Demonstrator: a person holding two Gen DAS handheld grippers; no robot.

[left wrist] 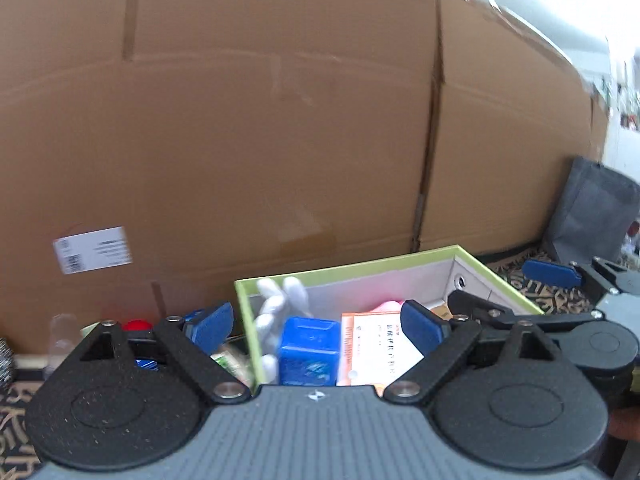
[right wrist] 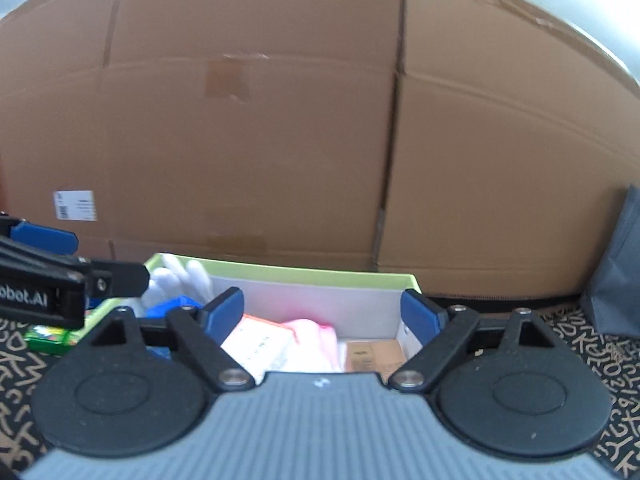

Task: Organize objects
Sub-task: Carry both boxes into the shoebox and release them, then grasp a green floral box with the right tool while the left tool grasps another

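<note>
From my left wrist camera, a big cardboard box (left wrist: 260, 140) fills everything from nine to two o'clock, a white label (left wrist: 92, 255) low on its face. A grey bag (left wrist: 592, 216) leans at three o'clock on the patterned mat (left wrist: 532, 280). My left gripper (left wrist: 316, 324) stands wide open with nothing between its blue pads (left wrist: 212, 326). Just past them, at twelve, sits the green bin (left wrist: 360, 268), open-topped with pale inner walls. Inside I see a white glove (left wrist: 280, 304) against the left wall, a blue cube (left wrist: 308, 350) beside it, an orange-and-white packet (left wrist: 376, 344), and something pink (left wrist: 390, 305) behind that. Left of the bin, half hidden by my finger, are a red cap (left wrist: 137, 325) and a clear bottle (left wrist: 60, 336); both are blurred. The right gripper (left wrist: 480, 298) reaches in from three o'clock over the bin's right rim, one pad above the bin and one beyond it.

From the right wrist camera, the same box (right wrist: 280, 140) blocks the far side, the bag (right wrist: 616, 272) at three. My right gripper (right wrist: 322, 314) is also spread, holding nothing, over the bin (right wrist: 320, 276). Here the pink thing (right wrist: 312, 338) reads as soft cloth, and a brown carton (right wrist: 374, 354) shows in the right corner. The left gripper (right wrist: 48, 264) enters at nine, and under it lies a green pack (right wrist: 50, 338) on the mat (right wrist: 592, 352), outside the bin.
</note>
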